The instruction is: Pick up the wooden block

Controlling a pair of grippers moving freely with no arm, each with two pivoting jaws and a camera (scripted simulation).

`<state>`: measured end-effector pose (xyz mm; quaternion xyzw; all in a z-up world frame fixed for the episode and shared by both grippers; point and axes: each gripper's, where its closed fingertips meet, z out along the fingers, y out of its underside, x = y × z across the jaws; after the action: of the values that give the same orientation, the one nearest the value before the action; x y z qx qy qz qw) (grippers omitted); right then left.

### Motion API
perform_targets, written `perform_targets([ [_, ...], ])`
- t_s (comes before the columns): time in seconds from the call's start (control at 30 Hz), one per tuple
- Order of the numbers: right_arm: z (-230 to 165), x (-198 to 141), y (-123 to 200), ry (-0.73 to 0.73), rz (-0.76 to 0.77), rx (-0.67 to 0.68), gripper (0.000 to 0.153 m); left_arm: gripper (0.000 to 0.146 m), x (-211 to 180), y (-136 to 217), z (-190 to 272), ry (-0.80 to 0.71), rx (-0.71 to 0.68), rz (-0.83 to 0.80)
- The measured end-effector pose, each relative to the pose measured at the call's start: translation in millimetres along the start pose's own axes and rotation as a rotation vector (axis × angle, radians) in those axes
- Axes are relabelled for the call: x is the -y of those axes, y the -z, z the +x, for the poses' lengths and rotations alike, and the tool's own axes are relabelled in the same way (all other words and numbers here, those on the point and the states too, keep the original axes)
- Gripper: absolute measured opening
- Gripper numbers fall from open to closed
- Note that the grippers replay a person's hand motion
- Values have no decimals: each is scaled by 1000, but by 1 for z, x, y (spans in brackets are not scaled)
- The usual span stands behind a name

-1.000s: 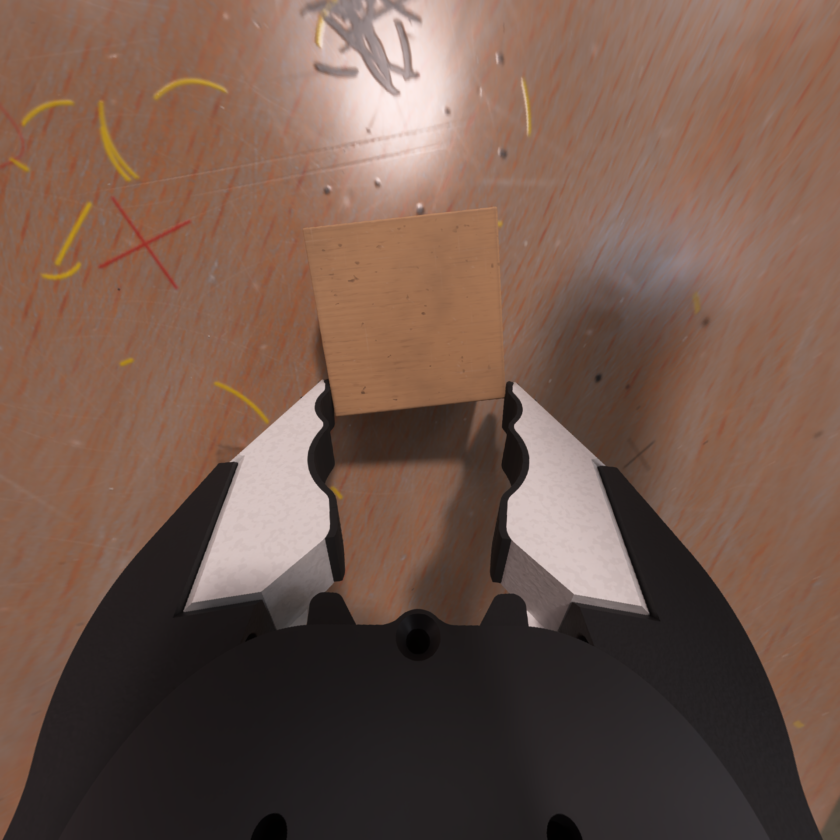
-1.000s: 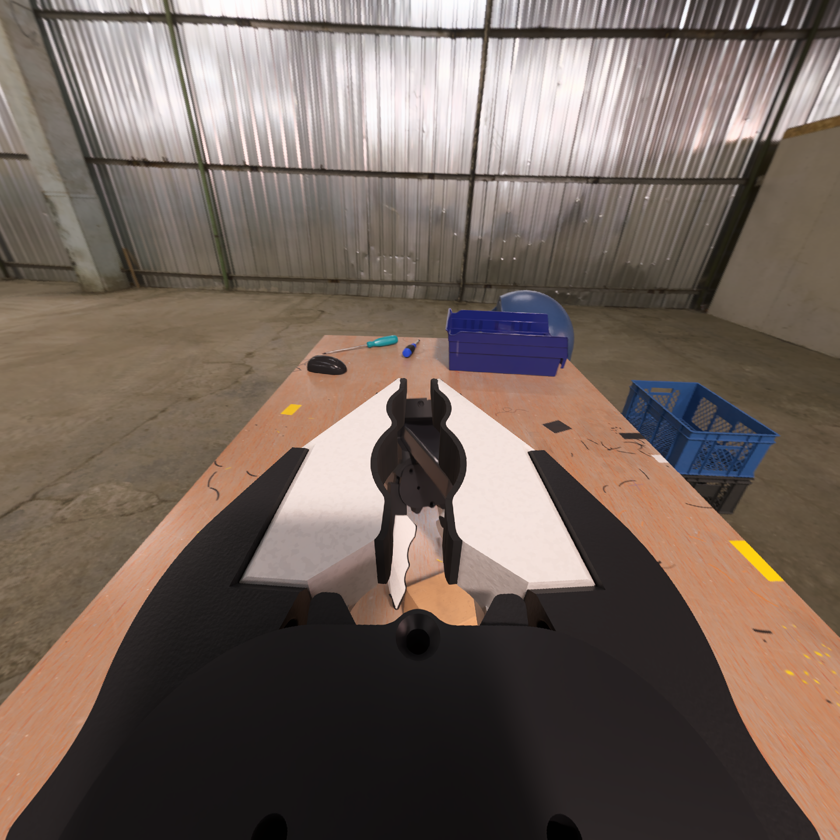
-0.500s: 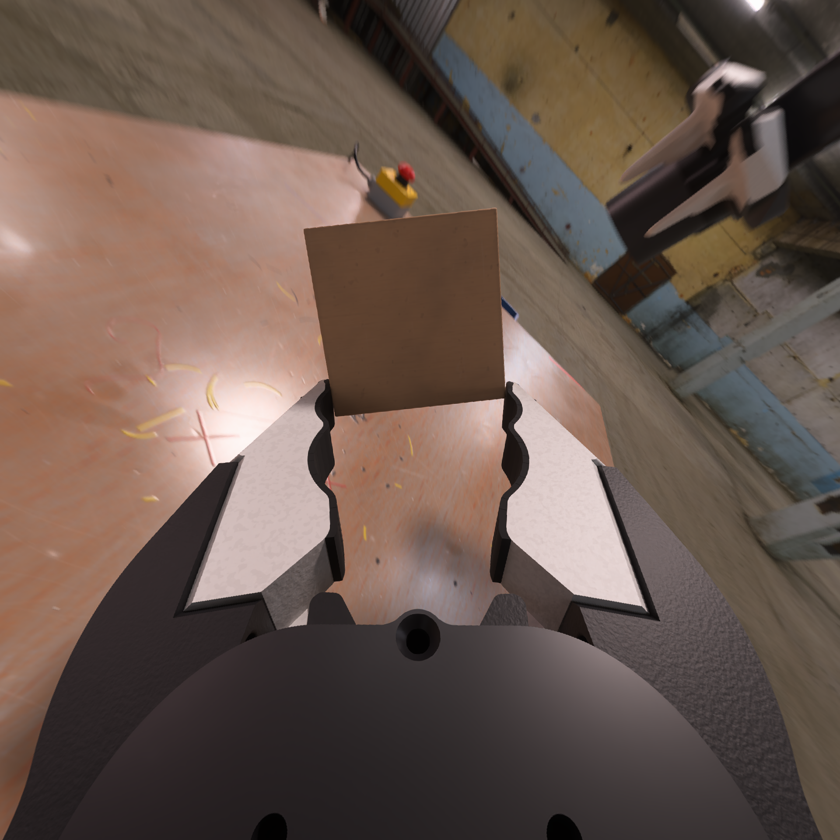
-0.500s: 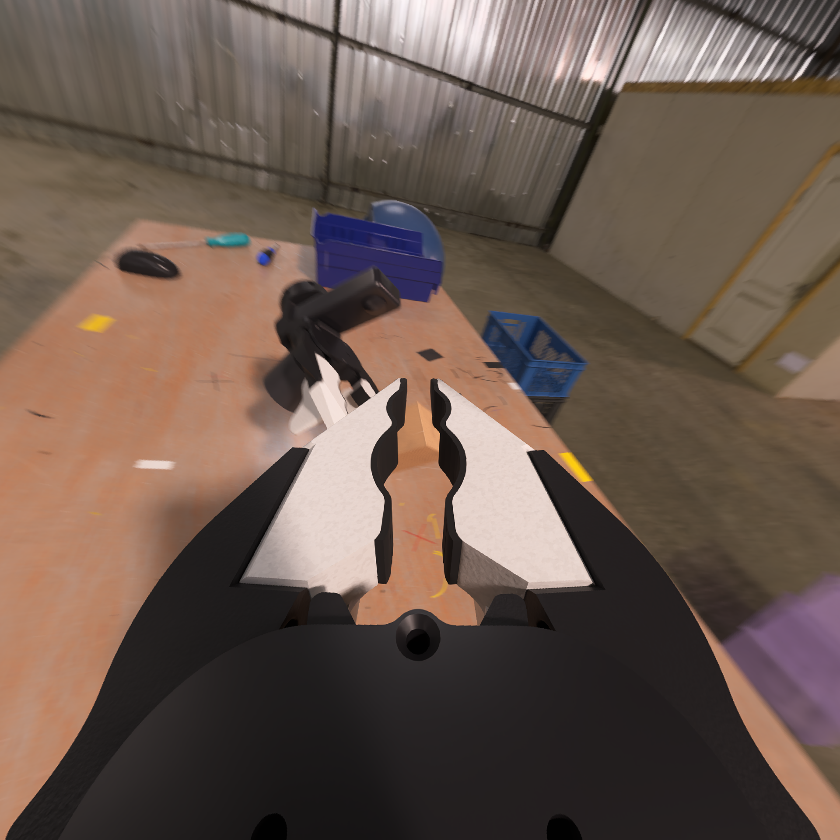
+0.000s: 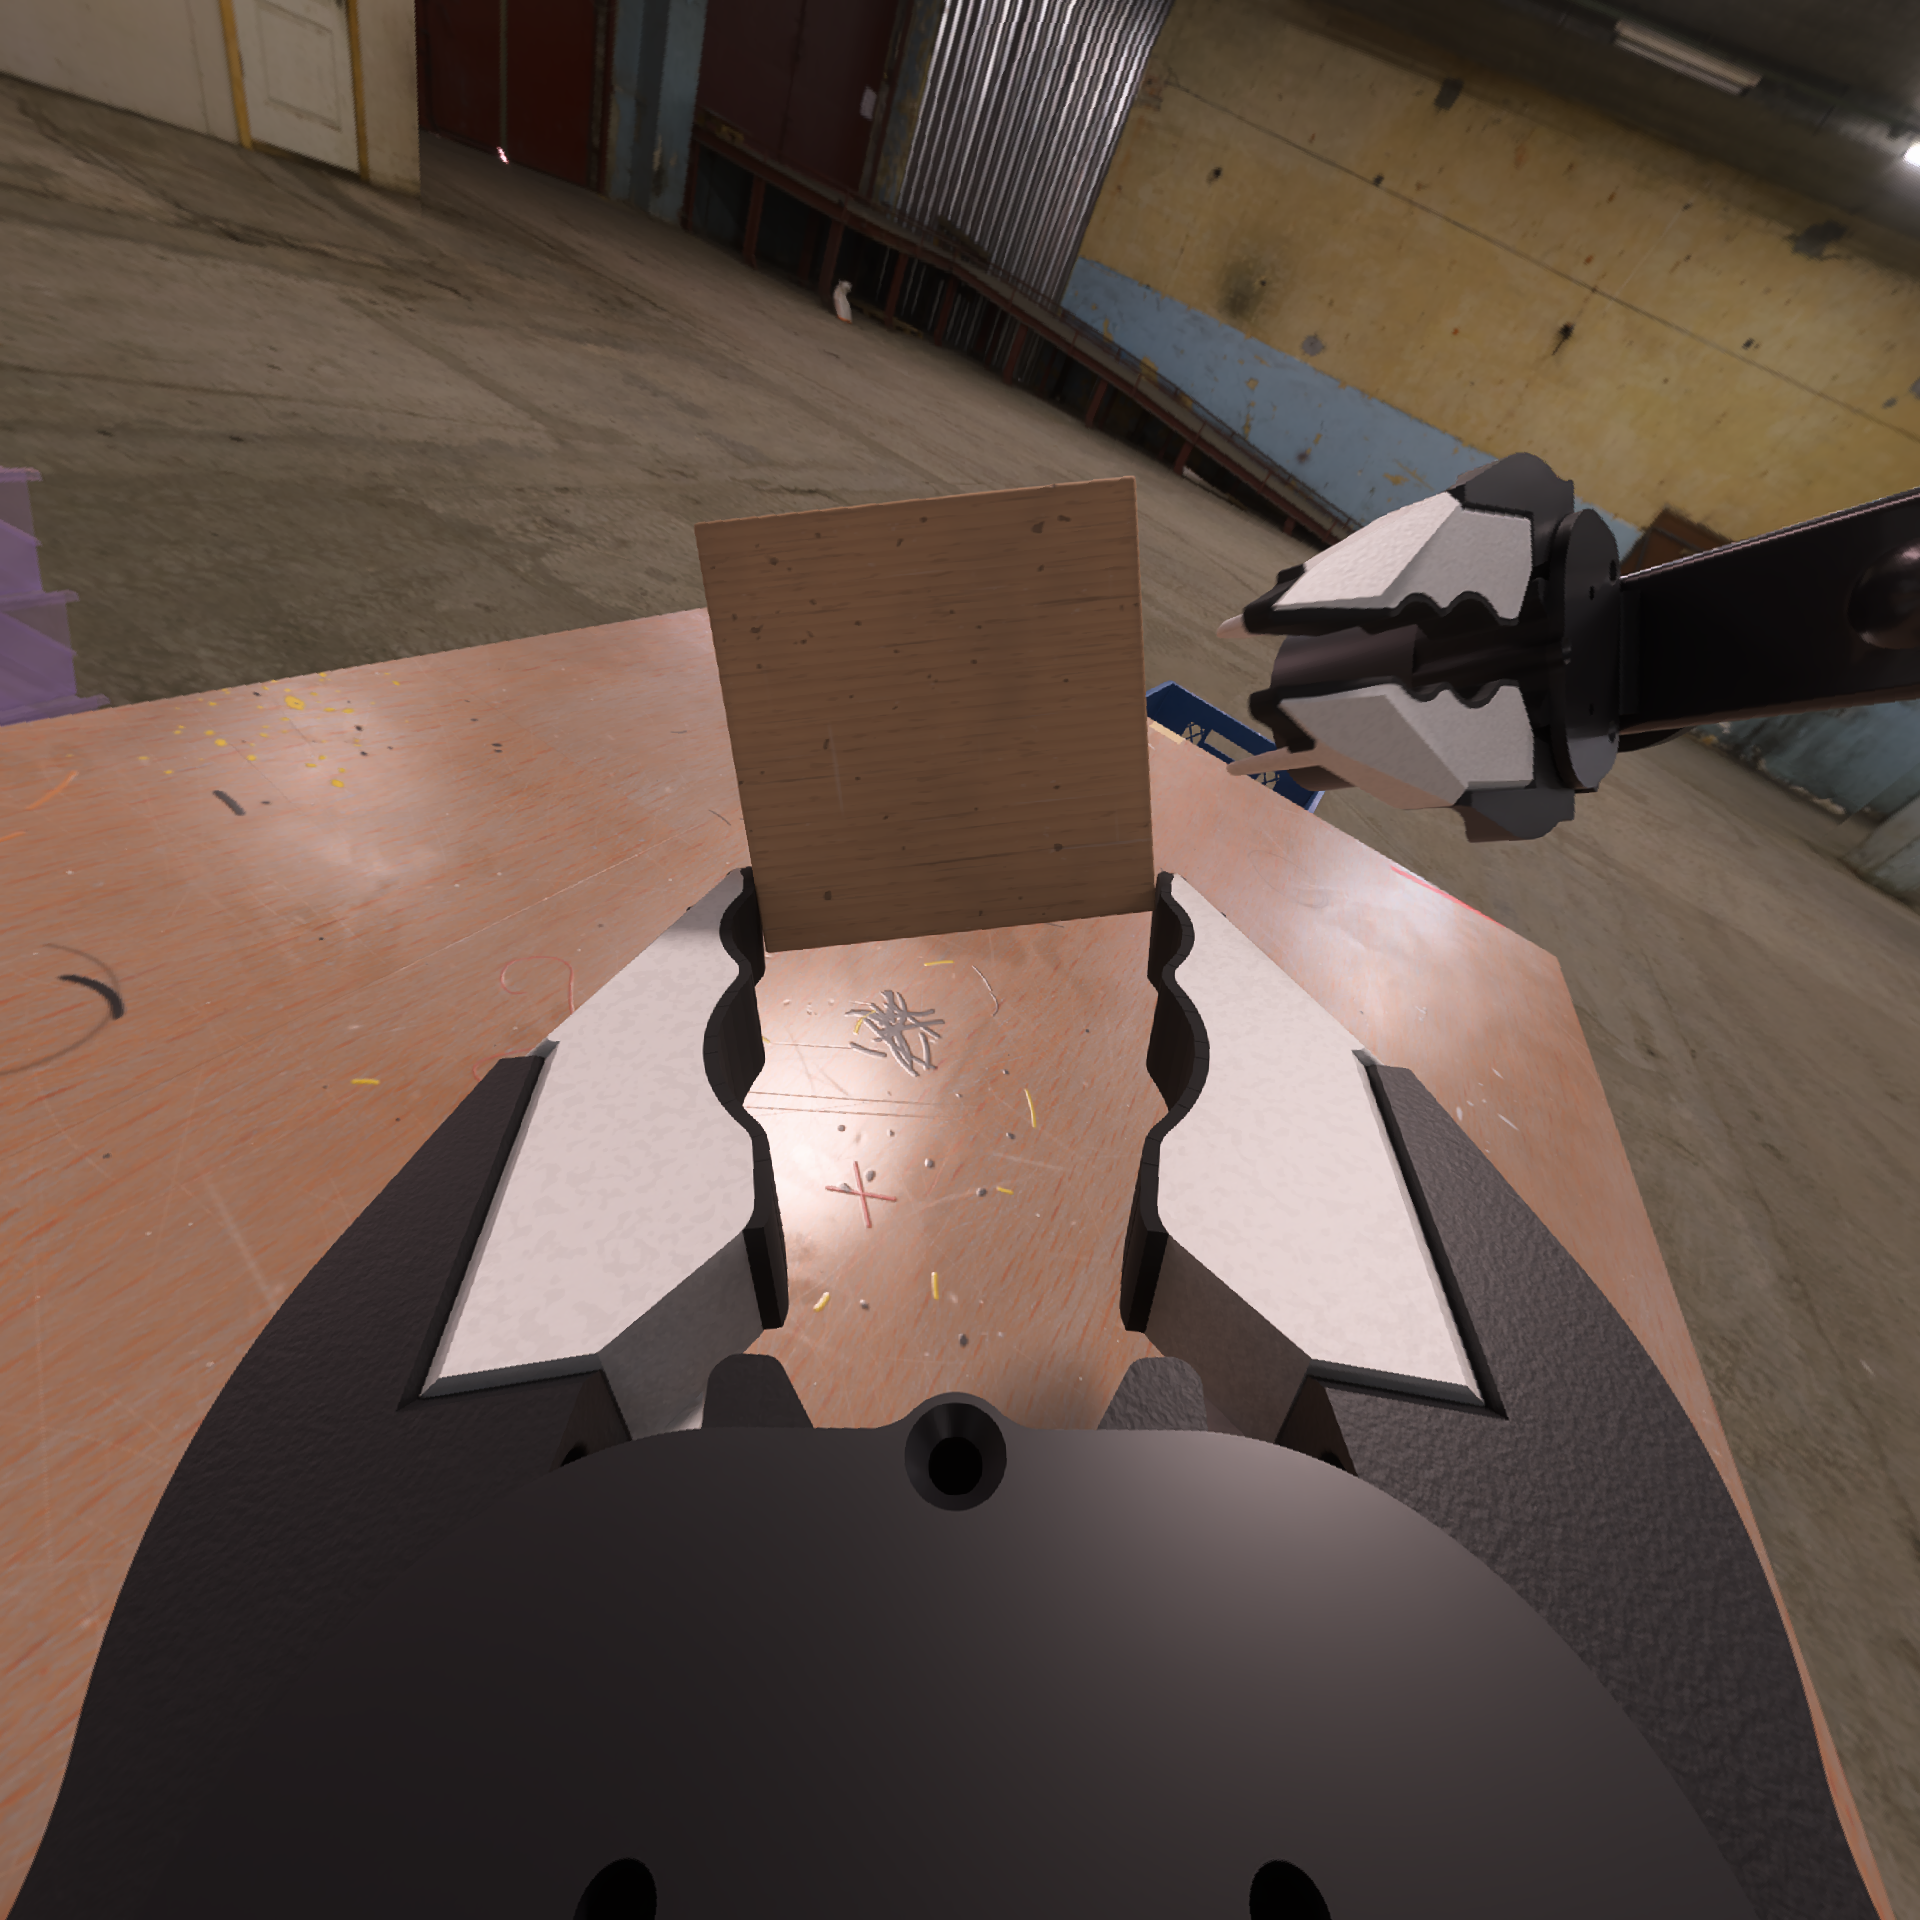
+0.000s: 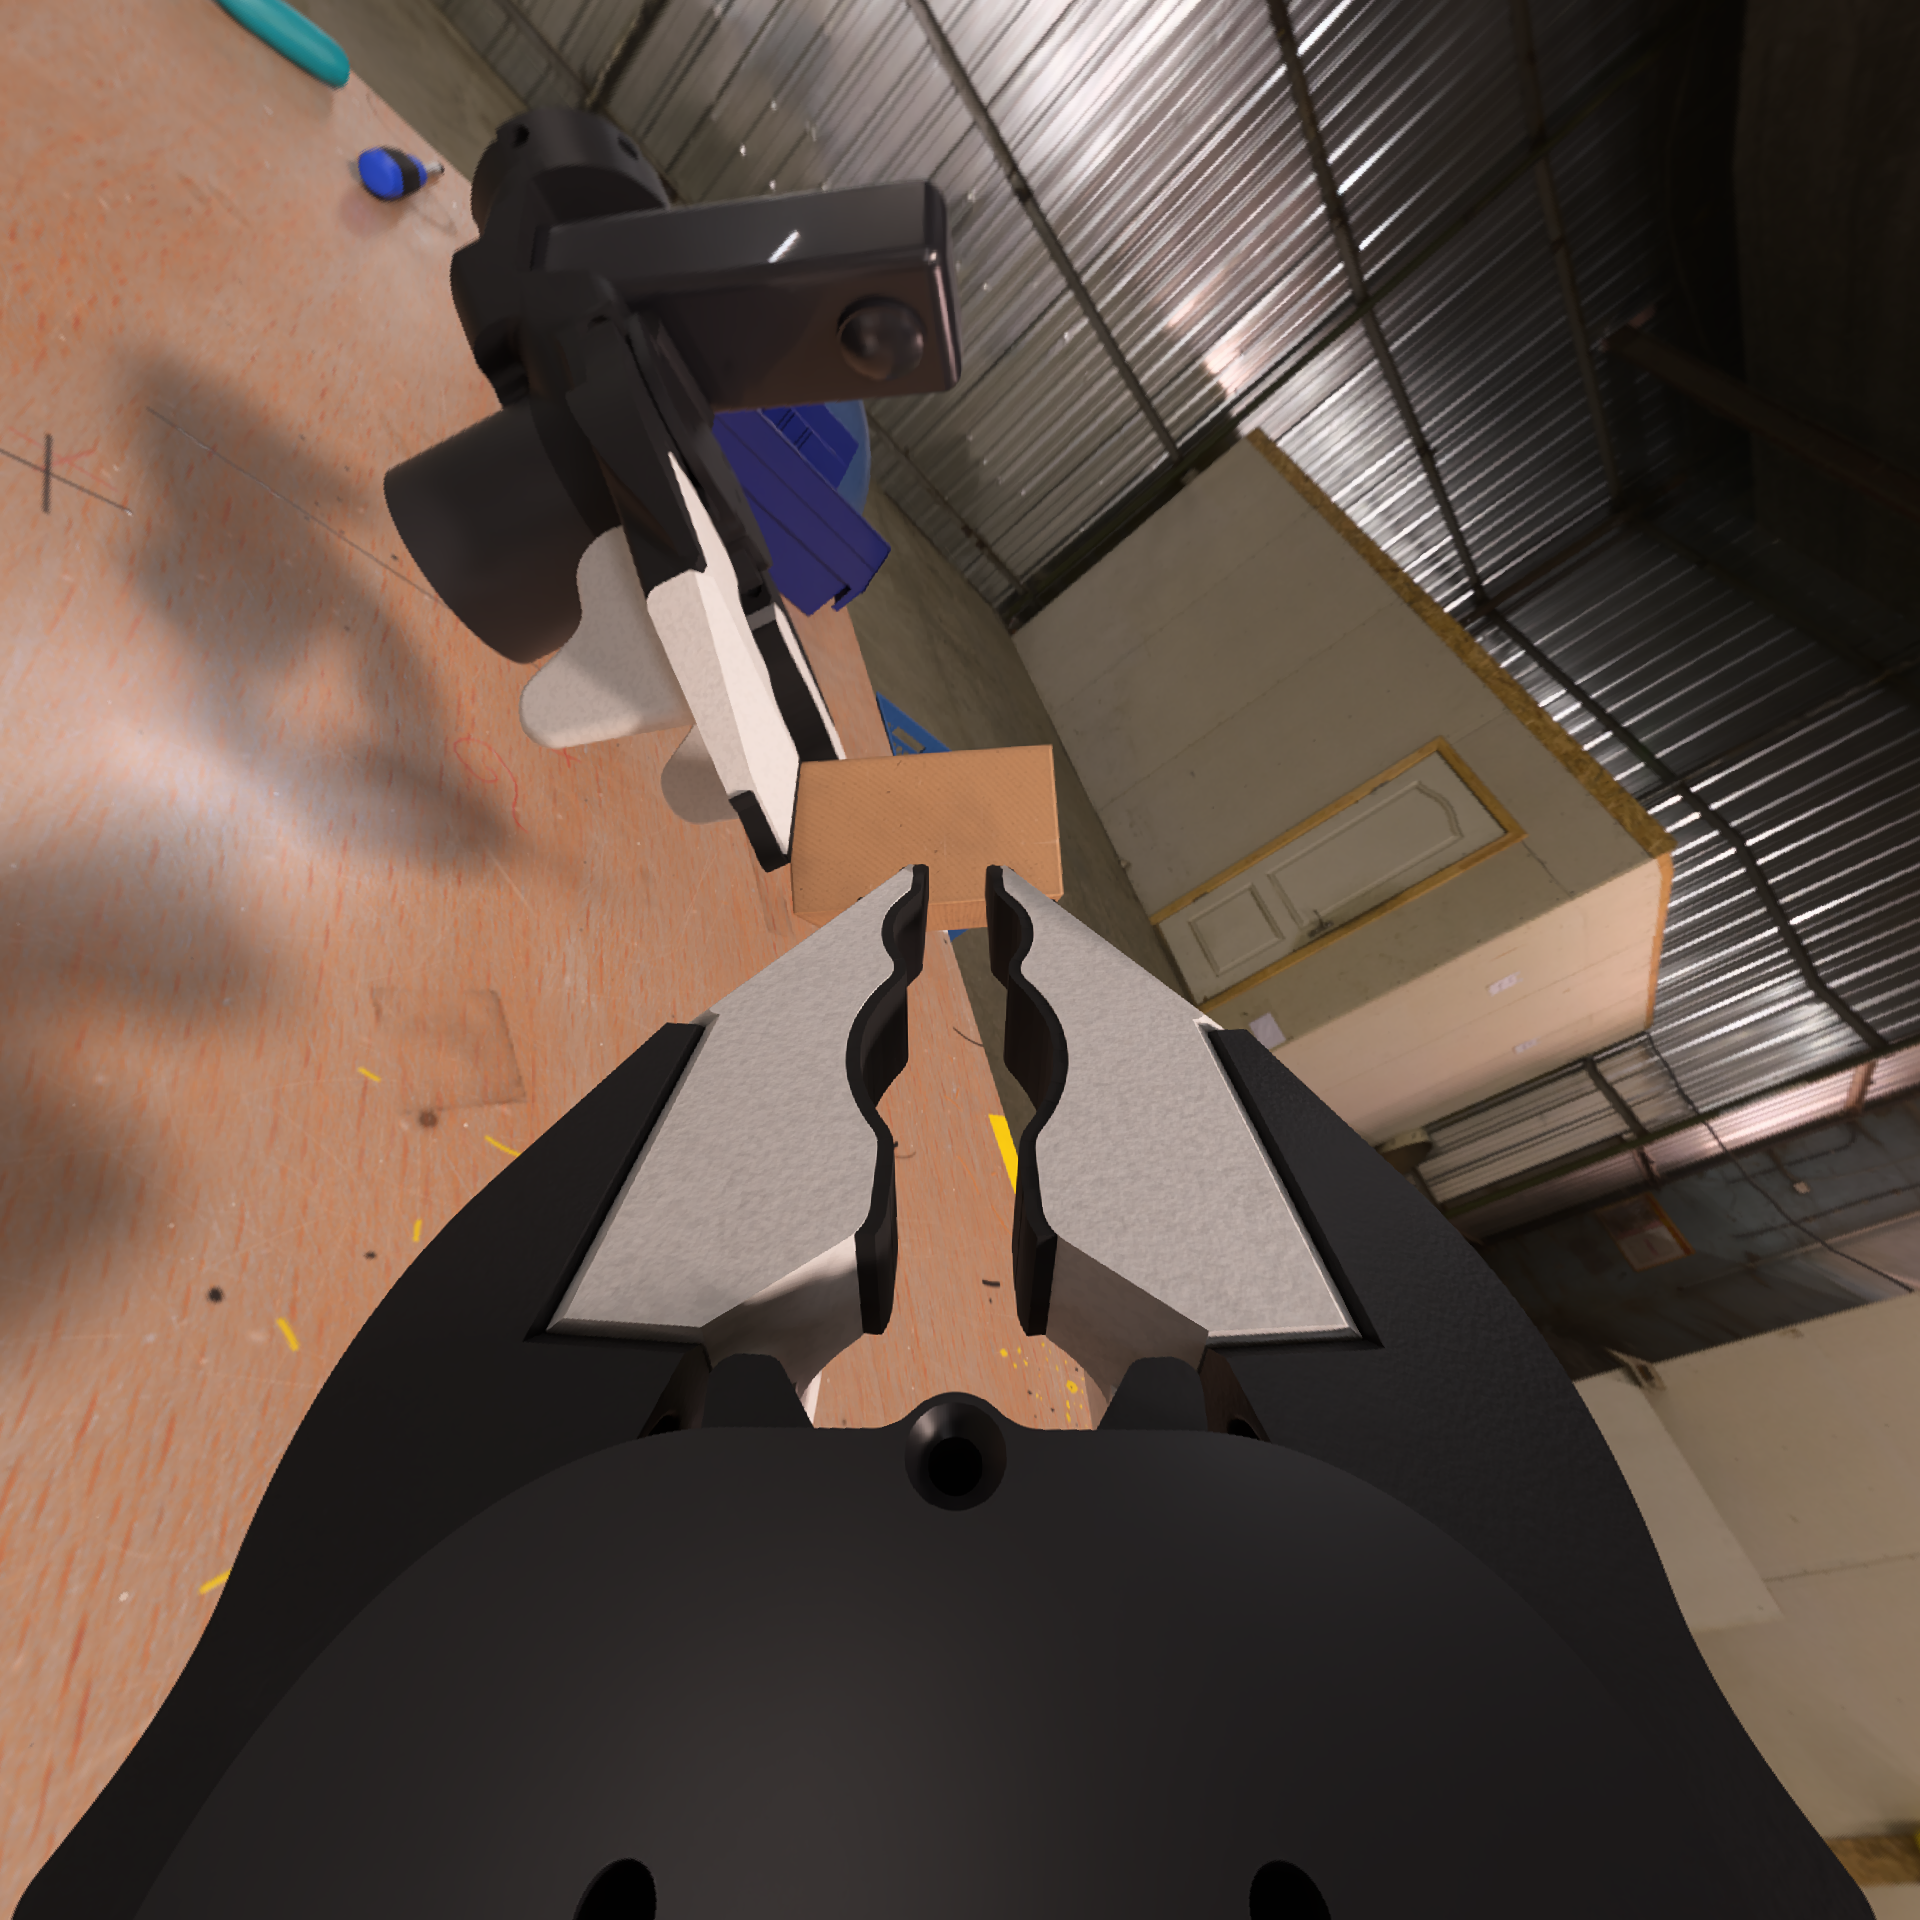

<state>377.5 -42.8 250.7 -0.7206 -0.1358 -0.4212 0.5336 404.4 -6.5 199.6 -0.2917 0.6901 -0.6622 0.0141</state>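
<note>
The wooden block (image 5: 935,717) is a flat tan square. My left gripper (image 5: 951,904) is shut on its lower edge and holds it up in the air above the table (image 5: 312,935). My right gripper (image 5: 1242,696) shows at the right of the left wrist view, pointing at the block's side, a short gap away from it. In the right wrist view the block (image 6: 935,821) lies just past my right gripper (image 6: 954,883), whose jaws are nearly together with nothing between them. The left gripper (image 6: 779,831) grips the block's left end there.
A dark blue bin (image 6: 800,499) stands behind the left gripper, near a blue-handled screwdriver (image 6: 390,171) and a teal handle (image 6: 291,42). A blue crate (image 5: 1205,727) sits beyond the table's right edge. Purple bins (image 5: 31,623) stand off to the left.
My left gripper has lifted the block off the table and tilted up to look across the hall. My right gripper has swung round and rolled, and now points at the block from close by.
</note>
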Motion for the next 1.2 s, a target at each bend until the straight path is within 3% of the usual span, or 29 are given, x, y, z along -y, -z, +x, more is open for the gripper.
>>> perform_targets([
  [0.37, -5, 2, -4, 137, -81, -42, 11, 75, 2, 2, 6, -138, 105, -40],
  [0.5, -2, 15, -1, 70, -12, -69, 11, 75, 13, 9, 16, -209, 150, -3],
  [0.67, 2, 48, 19, 197, 70, -121, 11, 75, 31, 13, 48, -332, 79, 81],
  [0.77, -2, 54, 21, 279, 24, -122, 11, 75, 26, 8, 53, -263, -10, 153],
  [0.9, -11, 31, 10, 255, -83, -38, 10, 75, -4, -11, 38, -21, -158, 117],
  [1.2, -8, 35, 7, 94, -54, -34, 12, 75, 7, -4, 37, -117, -45, 228],
])
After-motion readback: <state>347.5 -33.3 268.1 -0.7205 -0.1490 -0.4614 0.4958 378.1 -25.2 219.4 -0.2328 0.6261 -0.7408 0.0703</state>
